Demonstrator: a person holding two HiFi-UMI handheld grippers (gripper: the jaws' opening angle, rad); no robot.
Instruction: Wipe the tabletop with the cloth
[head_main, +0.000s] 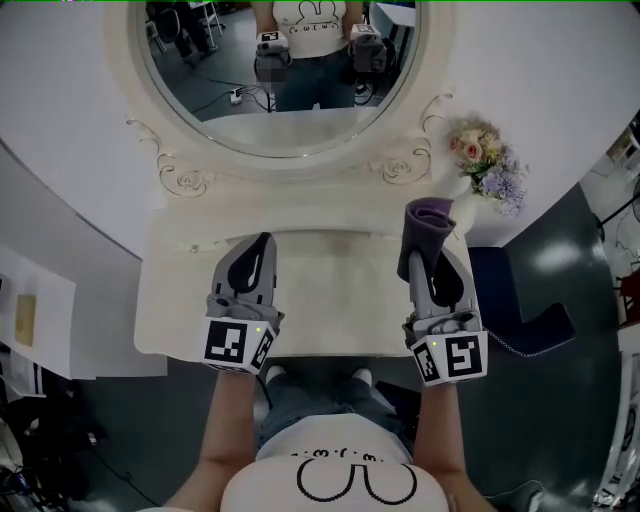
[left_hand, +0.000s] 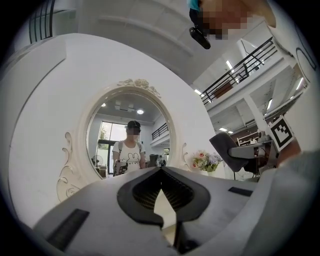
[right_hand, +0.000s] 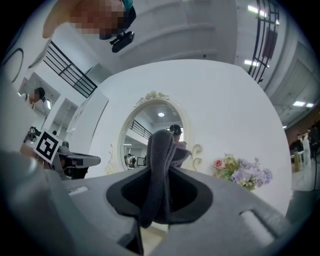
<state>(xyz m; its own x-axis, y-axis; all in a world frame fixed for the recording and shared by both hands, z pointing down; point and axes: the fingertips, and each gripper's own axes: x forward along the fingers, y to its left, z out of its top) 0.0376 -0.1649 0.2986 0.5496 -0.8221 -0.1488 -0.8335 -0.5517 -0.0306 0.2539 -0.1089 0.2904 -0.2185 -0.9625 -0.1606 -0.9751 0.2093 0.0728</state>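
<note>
The cream dressing tabletop (head_main: 340, 290) lies in front of me under an oval mirror (head_main: 280, 90). My right gripper (head_main: 424, 252) hovers over the table's right part, shut on a dark purple-grey cloth (head_main: 430, 222) that stands up folded out of its jaws. In the right gripper view the cloth (right_hand: 161, 150) hangs between the pads of the right gripper (right_hand: 161, 172). My left gripper (head_main: 264, 241) is over the left part, tips together and holding nothing. The left gripper view shows its jaws meeting at the tip of the left gripper (left_hand: 161, 170), with the cloth (left_hand: 229, 149) off to the right.
A bunch of pink and lilac flowers (head_main: 487, 163) stands at the table's back right corner. The carved mirror frame (head_main: 190, 180) rises along the back edge. A dark blue seat (head_main: 525, 315) sits on the floor to the right, a white board (head_main: 45, 320) to the left.
</note>
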